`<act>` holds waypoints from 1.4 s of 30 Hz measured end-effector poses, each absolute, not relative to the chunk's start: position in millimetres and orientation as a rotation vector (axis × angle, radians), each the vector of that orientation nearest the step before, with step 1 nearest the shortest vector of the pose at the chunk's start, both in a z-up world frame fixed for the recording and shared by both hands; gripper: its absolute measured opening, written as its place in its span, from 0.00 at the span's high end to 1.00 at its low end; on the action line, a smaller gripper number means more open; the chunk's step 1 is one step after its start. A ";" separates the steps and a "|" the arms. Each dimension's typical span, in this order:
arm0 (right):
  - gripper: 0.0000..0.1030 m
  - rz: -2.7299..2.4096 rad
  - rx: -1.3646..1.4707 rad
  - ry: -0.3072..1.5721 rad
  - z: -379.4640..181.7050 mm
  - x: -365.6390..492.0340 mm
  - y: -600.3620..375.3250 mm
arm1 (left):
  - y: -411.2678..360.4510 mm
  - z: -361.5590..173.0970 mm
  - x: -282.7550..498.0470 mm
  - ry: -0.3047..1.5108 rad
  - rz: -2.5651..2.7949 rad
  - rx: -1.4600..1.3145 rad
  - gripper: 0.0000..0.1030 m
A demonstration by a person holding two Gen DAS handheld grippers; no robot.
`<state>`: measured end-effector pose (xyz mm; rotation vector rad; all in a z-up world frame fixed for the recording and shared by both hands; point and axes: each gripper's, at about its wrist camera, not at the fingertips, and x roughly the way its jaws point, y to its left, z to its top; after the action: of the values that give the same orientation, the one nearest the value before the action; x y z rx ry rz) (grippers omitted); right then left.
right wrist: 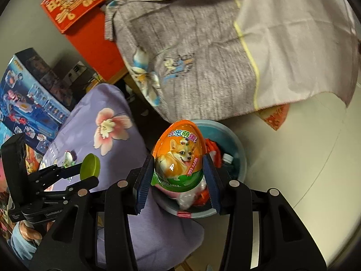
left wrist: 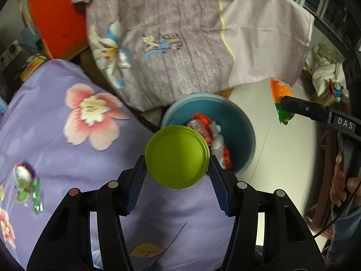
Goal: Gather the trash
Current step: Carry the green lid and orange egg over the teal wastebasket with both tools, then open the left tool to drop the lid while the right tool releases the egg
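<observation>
My left gripper (left wrist: pixel 177 164) is shut on a round green lid (left wrist: pixel 177 157), held above the purple flowered bedding and the near rim of a blue bin (left wrist: pixel 239 117). The bin holds red-and-white wrappers (left wrist: pixel 206 127). My right gripper (right wrist: pixel 179 169) is shut on an orange and green egg-shaped toy package (right wrist: pixel 178 155) with a dog picture, just over the blue bin (right wrist: pixel 239 155). In the left wrist view the egg package (left wrist: pixel 281 90) shows at the right in the other gripper's fingers. The right wrist view shows the green lid (right wrist: pixel 90 166) at the left. A green-and-white wrapper (left wrist: pixel 24 180) lies on the bedding.
A purple flowered quilt (left wrist: pixel 67 135) covers the near left. A grey cloth (left wrist: pixel 169 45) hangs behind the bin. Red boxes (right wrist: pixel 74 2) and a blue toy box (right wrist: pixel 27 94) stand at the left. Pale floor tiles (right wrist: pixel 293 158) lie to the right. A person's hand (left wrist: pixel 343 185) grips the right handle.
</observation>
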<state>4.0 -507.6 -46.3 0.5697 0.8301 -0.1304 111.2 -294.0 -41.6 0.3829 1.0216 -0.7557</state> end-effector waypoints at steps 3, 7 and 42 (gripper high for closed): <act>0.58 -0.138 0.581 0.844 -52.9 6.5 -514.5 | -309.3 -51.0 114.2 1.040 -0.775 0.396 0.45; 0.58 -0.145 0.598 0.862 -61.4 11.8 -520.6 | -328.8 -62.8 119.6 1.062 -0.800 0.413 0.45; 0.44 -0.126 0.607 1.000 -96.6 83.6 -506.7 | -333.7 -104.5 161.3 1.175 -0.791 0.351 0.11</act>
<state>83.6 -506.7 -96.6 0.6070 1.0004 -0.1256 161.3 -333.7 -104.5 0.3513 1.1748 -0.7913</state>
